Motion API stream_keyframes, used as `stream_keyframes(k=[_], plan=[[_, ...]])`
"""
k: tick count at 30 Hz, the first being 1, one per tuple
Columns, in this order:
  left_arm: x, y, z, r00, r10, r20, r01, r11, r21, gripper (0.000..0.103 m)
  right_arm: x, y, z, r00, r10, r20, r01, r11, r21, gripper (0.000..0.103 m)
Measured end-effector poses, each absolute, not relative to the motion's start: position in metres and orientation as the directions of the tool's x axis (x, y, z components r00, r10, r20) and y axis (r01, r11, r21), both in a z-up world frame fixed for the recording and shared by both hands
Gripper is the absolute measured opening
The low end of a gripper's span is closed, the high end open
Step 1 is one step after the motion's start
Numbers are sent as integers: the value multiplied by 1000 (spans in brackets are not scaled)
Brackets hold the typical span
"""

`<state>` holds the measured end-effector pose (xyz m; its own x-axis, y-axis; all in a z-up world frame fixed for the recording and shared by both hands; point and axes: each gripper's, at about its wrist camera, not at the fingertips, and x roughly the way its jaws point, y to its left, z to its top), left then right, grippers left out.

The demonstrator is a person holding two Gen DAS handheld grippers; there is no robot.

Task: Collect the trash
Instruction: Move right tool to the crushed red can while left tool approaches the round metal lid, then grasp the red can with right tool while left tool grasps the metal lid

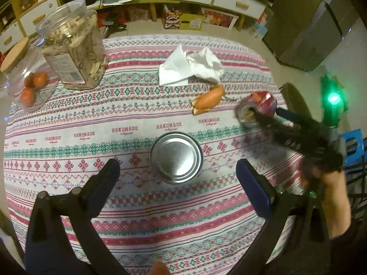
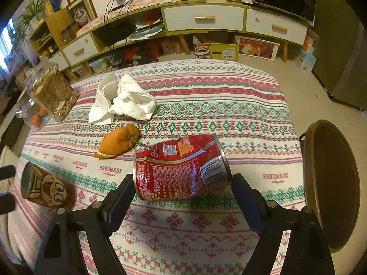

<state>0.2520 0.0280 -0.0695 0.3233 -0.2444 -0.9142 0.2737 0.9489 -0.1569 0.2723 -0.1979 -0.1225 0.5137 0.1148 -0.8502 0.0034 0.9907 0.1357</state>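
A crushed red can [image 2: 181,169] lies on its side on the patterned tablecloth [image 2: 206,224]. My right gripper [image 2: 182,180] spans it end to end, a pad against each rim. From the left wrist view the same red can [image 1: 257,105] is at the right, with the right gripper [image 1: 268,112] on it. A brown cartoon can [image 1: 176,157] stands upright, silver top up, between the wide-apart fingers of my left gripper [image 1: 177,162], which do not touch it. Crumpled white tissues [image 1: 192,66] and an orange peel [image 1: 208,100] lie further back.
Two clear jars stand at the far left: a tall jar [image 1: 73,45] of dried slices and a wooden-lidded jar [image 1: 25,80] with orange fruit. A round brown chair [image 2: 332,183] sits close to the table's right edge. A low cabinet [image 2: 204,18] lines the back wall.
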Motion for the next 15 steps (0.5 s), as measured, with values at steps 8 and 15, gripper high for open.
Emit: stream_keyframes(k=[8, 15], plan=[[253, 16, -92, 297, -201, -934, 299, 948, -109, 83, 262, -231, -125, 470, 170, -866, 83, 968, 235, 30], [251, 14, -91, 315, -204, -927, 307, 946, -103, 70, 294, -223, -104, 498, 82, -863, -14, 996, 87, 88]])
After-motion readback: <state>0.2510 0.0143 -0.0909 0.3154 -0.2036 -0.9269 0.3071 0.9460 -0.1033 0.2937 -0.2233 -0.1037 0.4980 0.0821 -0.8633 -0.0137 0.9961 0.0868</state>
